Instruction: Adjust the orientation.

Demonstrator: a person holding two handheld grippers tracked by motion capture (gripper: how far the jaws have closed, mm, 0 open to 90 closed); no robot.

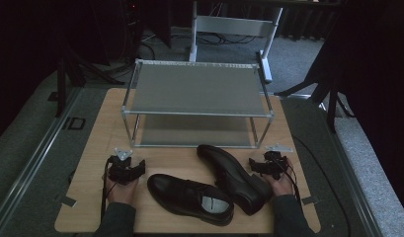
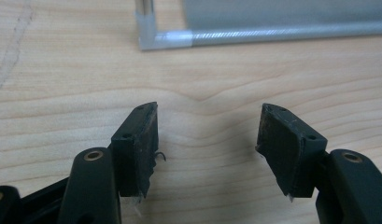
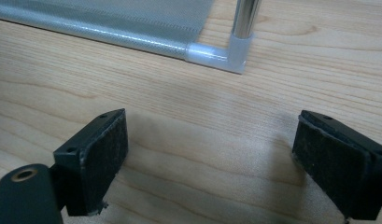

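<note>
Light wooden table [image 1: 91, 148] on grey carpet [image 1: 31, 123], with a white metal desk frame [image 1: 229, 27] way behind.

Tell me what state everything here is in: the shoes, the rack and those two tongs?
Left shoe: lying on the table, untouched.
Right shoe: lying on the table, angled toward the rack, untouched.
Rack: upright, both shelves bare.
Left tongs: open, nothing between them, resting on the table.
Right tongs: open, nothing between them, beside the right shoe.
</note>
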